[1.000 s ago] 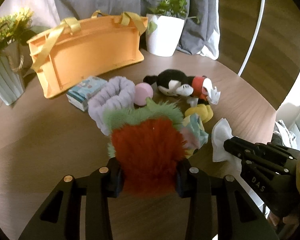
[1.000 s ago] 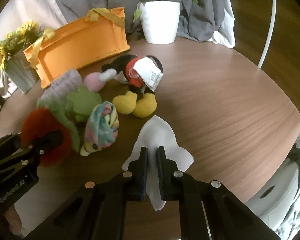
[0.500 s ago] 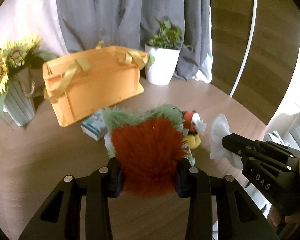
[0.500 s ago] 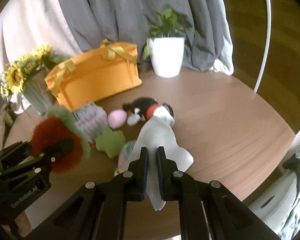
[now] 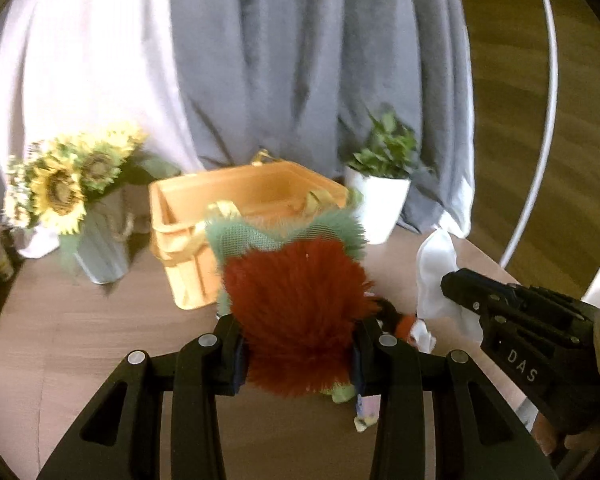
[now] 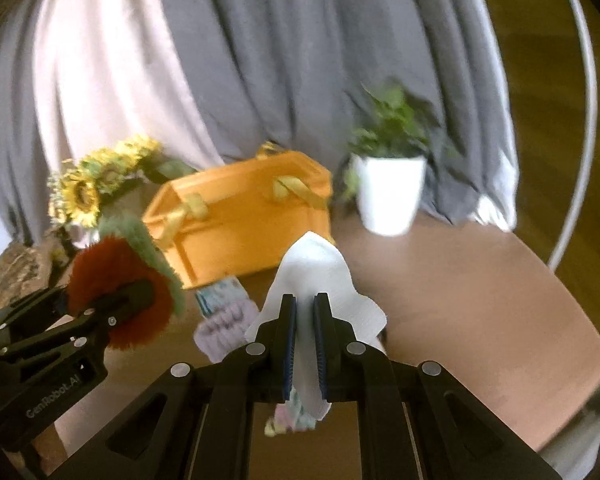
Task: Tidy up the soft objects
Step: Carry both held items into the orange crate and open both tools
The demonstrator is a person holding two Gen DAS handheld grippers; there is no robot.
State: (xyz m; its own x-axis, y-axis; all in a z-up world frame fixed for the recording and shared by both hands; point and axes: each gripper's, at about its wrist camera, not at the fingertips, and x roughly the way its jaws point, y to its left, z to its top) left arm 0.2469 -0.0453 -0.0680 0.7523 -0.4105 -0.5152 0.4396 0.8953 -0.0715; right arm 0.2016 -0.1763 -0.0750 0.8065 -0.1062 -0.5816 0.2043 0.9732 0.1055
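My left gripper (image 5: 298, 336) is shut on a fluffy red and green plush (image 5: 296, 304) and holds it high above the round wooden table, in front of the open orange basket (image 5: 204, 204). It shows at the left of the right wrist view (image 6: 120, 304). My right gripper (image 6: 304, 316) is shut on a white cloth (image 6: 316, 272), also lifted, to the right of the plush; the cloth shows in the left wrist view (image 5: 436, 272). Below lie a lavender knitted piece (image 6: 224, 328), a pastel cloth (image 6: 288, 420) and a partly hidden mouse plush (image 5: 408, 326).
A sunflower vase (image 5: 96, 240) stands left of the basket and a white plant pot (image 5: 380, 208) right of it. A small blue pack (image 6: 220, 296) lies in front of the basket. Grey and white curtains hang behind. A white hoop (image 5: 548, 100) stands at the right.
Both grippers have risen well above the table with their loads, and the views now look down into the basket from higher up. The toys on the table have dropped below the fingers.
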